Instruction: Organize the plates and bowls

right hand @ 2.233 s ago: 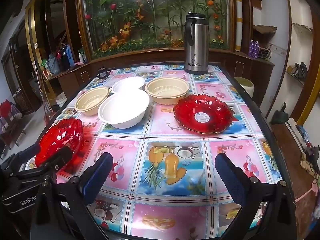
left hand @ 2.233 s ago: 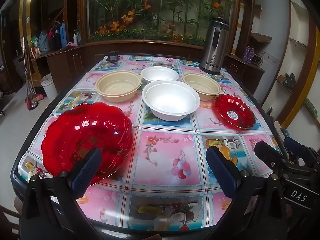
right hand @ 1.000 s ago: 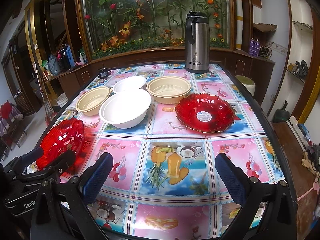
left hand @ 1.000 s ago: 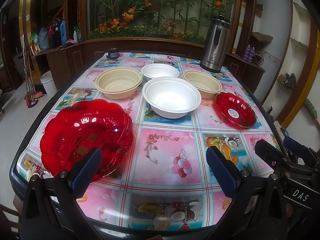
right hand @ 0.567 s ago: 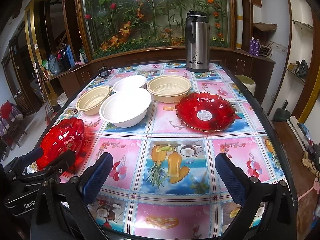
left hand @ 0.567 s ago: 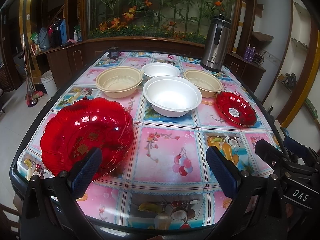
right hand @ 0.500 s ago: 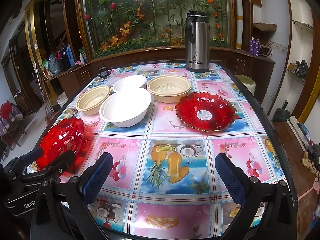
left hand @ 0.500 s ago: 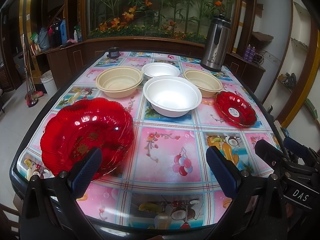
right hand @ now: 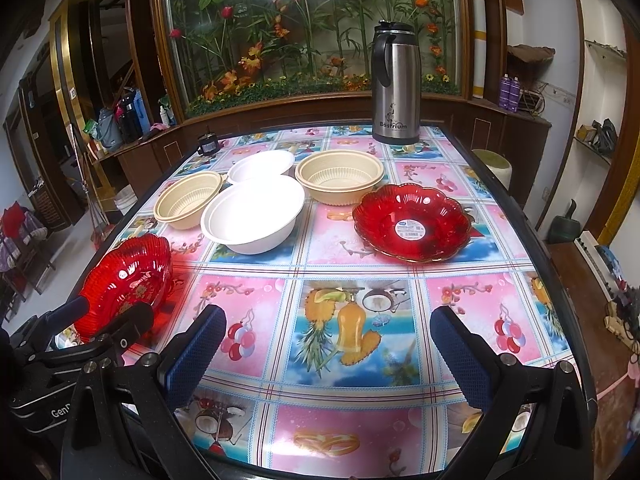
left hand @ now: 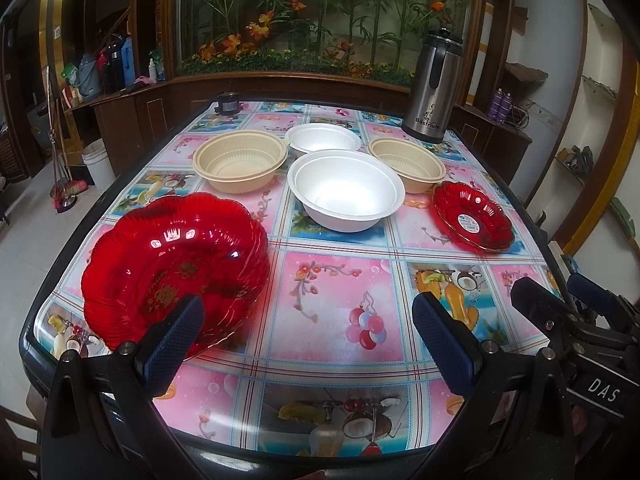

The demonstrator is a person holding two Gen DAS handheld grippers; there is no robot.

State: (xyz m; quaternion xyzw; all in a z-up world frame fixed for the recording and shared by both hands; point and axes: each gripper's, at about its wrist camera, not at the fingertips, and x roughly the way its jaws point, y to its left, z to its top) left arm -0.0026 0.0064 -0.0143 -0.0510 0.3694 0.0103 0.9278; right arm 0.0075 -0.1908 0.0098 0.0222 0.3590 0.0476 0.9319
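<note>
Surface [left hand: 332, 292] with glossy fruit-and-flower tiled cover carries all dishes, nothing stacked yet. Tall steel thermos jug [right hand: 395, 84] stands at far edge, keep clear of it. Big scalloped red translucent plastic plate [left hand: 176, 264] sits near left corner, just ahead of left tongs [left hand: 306, 344]; smaller scalloped red plate with centre sticker [right hand: 412, 222] lies right of middle. Large white foam bowl [left hand: 346, 196] at centre, two beige ribbed plastic bowls [left hand: 240, 160] [left hand: 406, 164] either side behind it, small white foam bowl [left hand: 324, 138] farthest back. Left tongs released, empty, jaws wide. Right tongs [right hand: 326, 354] also released, empty, hovering over near edge. Judgement: step is first pick. Likely best to pinch a rim edge-on, lift level, nest like with like; thin foam may dent, so squeeze lightly.
</note>
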